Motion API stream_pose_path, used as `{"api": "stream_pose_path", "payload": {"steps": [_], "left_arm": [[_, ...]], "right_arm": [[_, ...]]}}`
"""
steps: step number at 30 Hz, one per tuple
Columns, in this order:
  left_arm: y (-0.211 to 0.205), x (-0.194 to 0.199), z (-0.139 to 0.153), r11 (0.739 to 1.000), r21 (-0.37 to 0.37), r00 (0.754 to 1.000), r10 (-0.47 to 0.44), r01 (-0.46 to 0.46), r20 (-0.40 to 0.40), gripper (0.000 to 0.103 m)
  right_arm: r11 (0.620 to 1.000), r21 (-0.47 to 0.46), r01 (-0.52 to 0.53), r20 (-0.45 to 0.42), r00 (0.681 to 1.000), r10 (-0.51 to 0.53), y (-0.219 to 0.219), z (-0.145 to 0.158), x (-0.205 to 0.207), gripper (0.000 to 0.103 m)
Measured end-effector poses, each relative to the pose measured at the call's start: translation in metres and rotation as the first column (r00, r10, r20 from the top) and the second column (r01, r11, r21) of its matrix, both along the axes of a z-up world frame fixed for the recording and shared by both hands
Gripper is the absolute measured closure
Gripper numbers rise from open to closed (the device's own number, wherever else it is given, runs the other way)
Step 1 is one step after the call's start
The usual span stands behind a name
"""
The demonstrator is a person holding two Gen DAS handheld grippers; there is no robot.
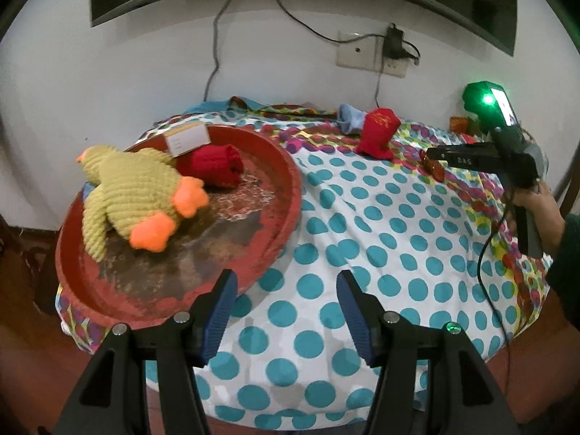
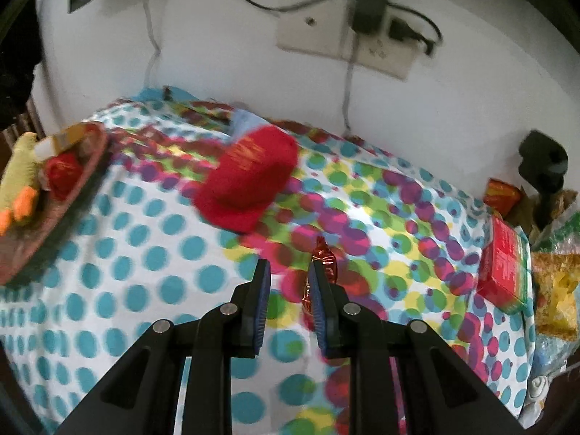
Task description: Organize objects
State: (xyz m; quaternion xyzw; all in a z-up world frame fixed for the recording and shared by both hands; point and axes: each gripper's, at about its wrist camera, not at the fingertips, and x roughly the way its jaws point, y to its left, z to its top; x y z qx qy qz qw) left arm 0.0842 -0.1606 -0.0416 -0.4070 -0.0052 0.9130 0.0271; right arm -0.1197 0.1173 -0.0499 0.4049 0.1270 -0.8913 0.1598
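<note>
Red tray (image 1: pixel 286 195) holds duck (image 1: pixel 134 192), sock, box. Right gripper (image 2: pixel 290 272), beside it, looks narrow; candy (image 2: pixel 324 259) at one finger, grip unclear. Left gripper (image 1: pixel 286 290) wide, empty. Next: carry candy to tray.

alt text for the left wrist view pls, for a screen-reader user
The left gripper hangs open and empty over a polka-dot cloth, beside a red tray holding a yellow plush duck, a rolled red cloth and a small box. At right, a hand carries the right gripper with a shiny red wrapper at its fingers.
</note>
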Motion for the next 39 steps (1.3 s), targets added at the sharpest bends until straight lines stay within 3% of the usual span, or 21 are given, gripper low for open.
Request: {"api": "stream_pose_path", "payload": {"steps": [9, 13, 15, 16, 17, 19, 24, 29, 32, 34, 37, 39], "left_arm": [[-0.031, 0.013, 0.001, 0.997, 0.055, 0.998, 0.058, -0.056, -0.021, 0.045], [-0.036, 0.014, -0.003, 0.996, 0.068, 0.998, 0.058, -0.057, -0.014, 0.045], [-0.038, 0.015, -0.006, 0.995, 0.081, 0.998, 0.053, -0.052, -0.013, 0.045], [-0.038, 0.015, -0.007, 0.995, 0.087, 0.999, 0.050, -0.049, -0.011, 0.045], [-0.038, 0.013, -0.009, 0.995, 0.092, 0.999, 0.047, -0.047, -0.006, 0.045], [-0.035, 0.009, -0.013, 0.994, 0.101, 0.999, 0.037, -0.038, 0.003, 0.045], [-0.023, 0.000, -0.018, 0.996, 0.094, 1.000, 0.005, -0.006, 0.015, 0.045], [-0.007, -0.010, -0.024, 0.998, 0.057, 0.999, -0.025, 0.022, 0.045, 0.045], [0.002, -0.014, -0.026, 0.998, 0.044, 0.998, -0.045, 0.042, 0.054, 0.045], [0.008, -0.016, -0.024, 0.998, 0.036, 0.997, -0.059, 0.057, 0.053, 0.045], [0.015, -0.016, -0.022, 0.997, 0.021, 0.997, -0.069, 0.069, 0.044, 0.045], [0.019, -0.017, -0.022, 0.997, 0.012, 0.996, -0.080, 0.079, 0.048, 0.045]], "right_arm": [[0.990, -0.036, -0.138, -0.029, 0.990, 0.137, -0.060, 0.030, 0.029, 0.083], [0.990, -0.042, -0.136, -0.035, 0.990, 0.135, -0.059, 0.038, 0.033, 0.084], [0.996, -0.005, -0.091, -0.048, 0.995, 0.091, -0.045, 0.038, 0.031, 0.072], [0.998, 0.015, -0.062, -0.038, 0.997, 0.062, -0.033, 0.034, 0.025, 0.054], [0.999, 0.031, -0.038, -0.043, 0.998, 0.039, -0.023, 0.031, 0.021, 0.049], [0.997, 0.076, 0.018, -0.030, 0.999, -0.016, 0.000, 0.017, 0.012, 0.049], [0.998, 0.039, 0.052, 0.019, 0.998, -0.053, 0.027, -0.007, -0.007, 0.050], [0.999, -0.041, 0.026, 0.050, 0.998, -0.024, 0.023, -0.018, -0.014, 0.048], [1.000, -0.019, 0.012, 0.047, 0.999, -0.011, 0.010, -0.023, -0.014, 0.045], [0.999, -0.027, 0.019, 0.063, 0.998, -0.017, 0.005, -0.027, -0.018, 0.048], [0.999, -0.024, 0.025, 0.077, 0.997, -0.023, 0.001, -0.033, -0.021, 0.067], [0.999, -0.010, 0.034, 0.079, 0.996, -0.033, 0.000, -0.037, -0.022, 0.069]]}}
